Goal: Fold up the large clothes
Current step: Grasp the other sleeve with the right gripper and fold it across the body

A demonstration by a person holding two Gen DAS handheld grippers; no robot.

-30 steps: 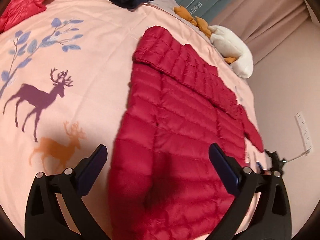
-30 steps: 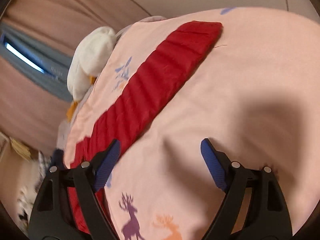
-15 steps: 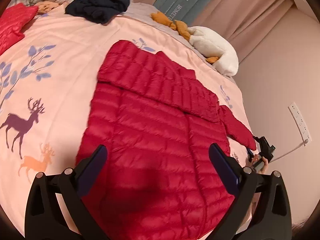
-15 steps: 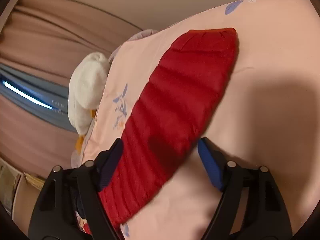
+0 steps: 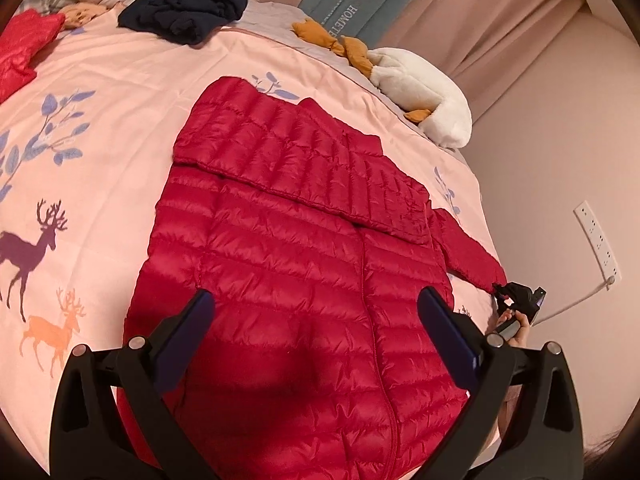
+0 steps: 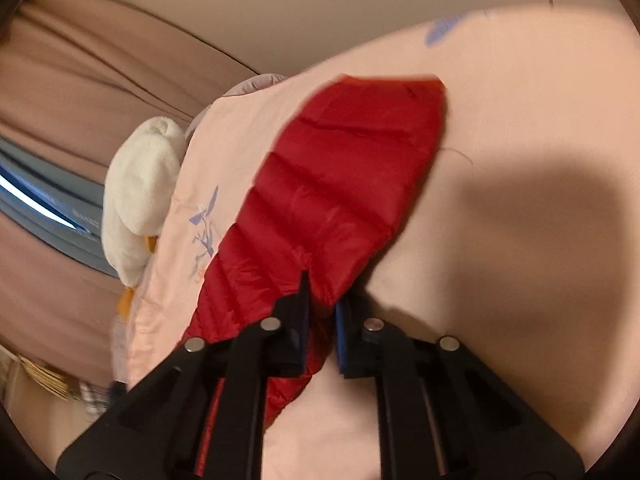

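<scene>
A red quilted puffer jacket [image 5: 288,248] lies flat on the pink bed, with one sleeve folded across its chest and the other sleeve [image 5: 468,252] stretched to the right. My left gripper [image 5: 316,316] hovers open and empty above the jacket's lower half. My right gripper [image 6: 322,312] is shut on the edge of the red sleeve [image 6: 340,184]. It also shows in the left wrist view [image 5: 516,300] at the sleeve's cuff, near the bed's right edge.
The pink duvet [image 5: 100,168] has deer and leaf prints. A dark navy garment [image 5: 184,0] and another red garment [image 5: 20,52] lie at the far side. A white plush toy [image 5: 420,92] lies by the curtains. A wall socket [image 5: 596,240] is on the right.
My right gripper has closed on the sleeve, having been open around it half a second ago. My left gripper has shifted so the jacket sits centred below it.
</scene>
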